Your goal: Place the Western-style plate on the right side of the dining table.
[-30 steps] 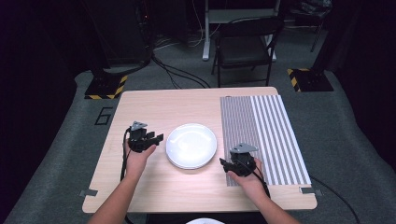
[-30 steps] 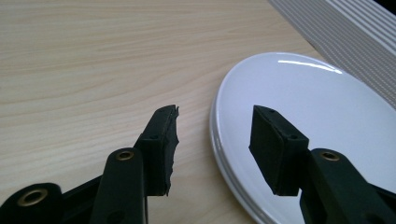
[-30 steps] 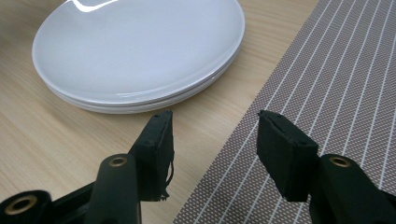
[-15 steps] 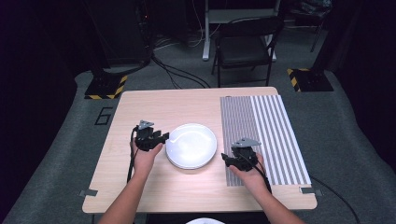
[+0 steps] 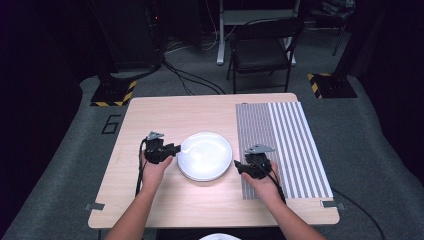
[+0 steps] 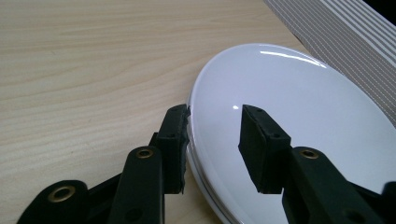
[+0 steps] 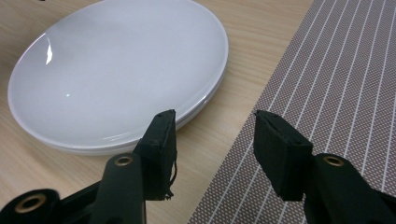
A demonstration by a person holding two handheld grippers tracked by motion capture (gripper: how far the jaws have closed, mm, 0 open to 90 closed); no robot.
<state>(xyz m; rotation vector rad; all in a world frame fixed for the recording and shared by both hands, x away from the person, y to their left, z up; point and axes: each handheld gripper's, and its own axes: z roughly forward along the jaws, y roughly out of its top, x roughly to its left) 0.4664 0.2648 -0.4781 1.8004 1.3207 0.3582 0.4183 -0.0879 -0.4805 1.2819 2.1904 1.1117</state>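
A white plate (image 5: 205,156), seemingly stacked on a second one, lies mid-table. My left gripper (image 5: 172,149) is at its left rim. In the left gripper view the jaws (image 6: 215,114) straddle the rim of the plate (image 6: 289,93): one pad is at the outer edge, the other stands over the plate's inside. They have just been closing, and a gap still shows. My right gripper (image 5: 237,167) is beside the right rim. Its jaws (image 7: 215,119) have also been closing, with only bare table between them, the plate (image 7: 116,70) just to their left.
A grey striped placemat (image 5: 280,145) covers the right part of the wooden table (image 5: 165,115), under my right hand. A black chair (image 5: 265,50) stands beyond the far edge. Cables trail on the floor.
My left gripper has slid a little right, onto the plate's rim, and its jaws have narrowed. The right gripper has edged slightly toward the plate.
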